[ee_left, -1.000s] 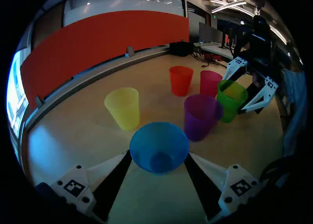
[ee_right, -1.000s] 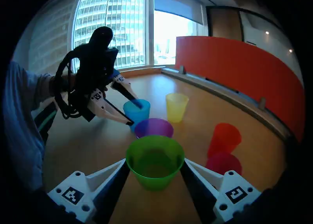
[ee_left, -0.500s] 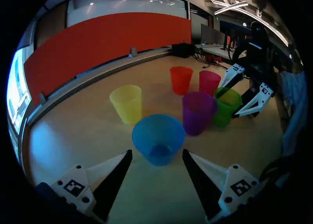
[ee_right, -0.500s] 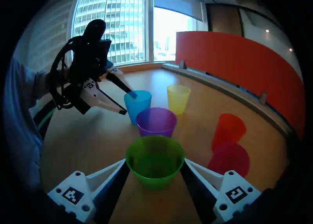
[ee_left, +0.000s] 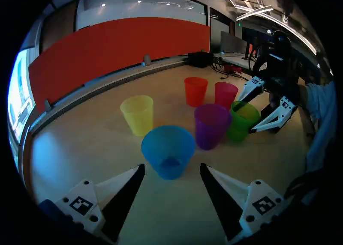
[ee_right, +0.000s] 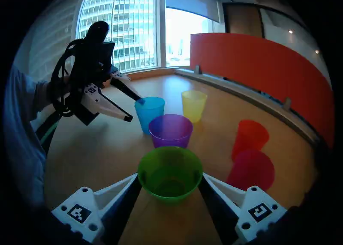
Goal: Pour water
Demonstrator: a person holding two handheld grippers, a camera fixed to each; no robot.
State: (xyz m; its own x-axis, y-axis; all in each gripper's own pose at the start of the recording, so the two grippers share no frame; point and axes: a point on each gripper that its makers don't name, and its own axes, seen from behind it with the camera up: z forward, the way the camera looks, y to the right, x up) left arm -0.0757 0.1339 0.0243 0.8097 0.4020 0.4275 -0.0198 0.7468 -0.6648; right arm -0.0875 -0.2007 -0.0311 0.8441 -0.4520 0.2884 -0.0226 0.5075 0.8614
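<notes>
A blue cup [ee_left: 168, 150] stands upright on the wooden table, just beyond my left gripper [ee_left: 171, 170], which is open with its fingertips apart from the cup. In the right gripper view the same blue cup [ee_right: 150, 112] stands beside the left gripper [ee_right: 133, 110]. My right gripper [ee_right: 169, 177] is shut on a green cup [ee_right: 170, 172], upright, both fingers touching its sides. In the left gripper view the green cup [ee_left: 242, 121] sits low between the right gripper's fingers [ee_left: 261, 124], next to a purple cup [ee_left: 211, 126]. Whether either cup holds water is unclear.
A yellow cup [ee_left: 138, 115], an orange-red cup [ee_left: 195, 91] and a pink cup [ee_left: 225, 95] stand upright further back. The purple cup [ee_right: 170, 130] is straight ahead of the green one. A red wall panel [ee_left: 111, 43] runs behind the table's [ee_left: 85, 146] far edge. A sleeve [ee_right: 17, 129] is at left.
My left gripper has let go of the blue cup and drawn back from it. My right gripper has come down and closer to the purple cup with the green cup.
</notes>
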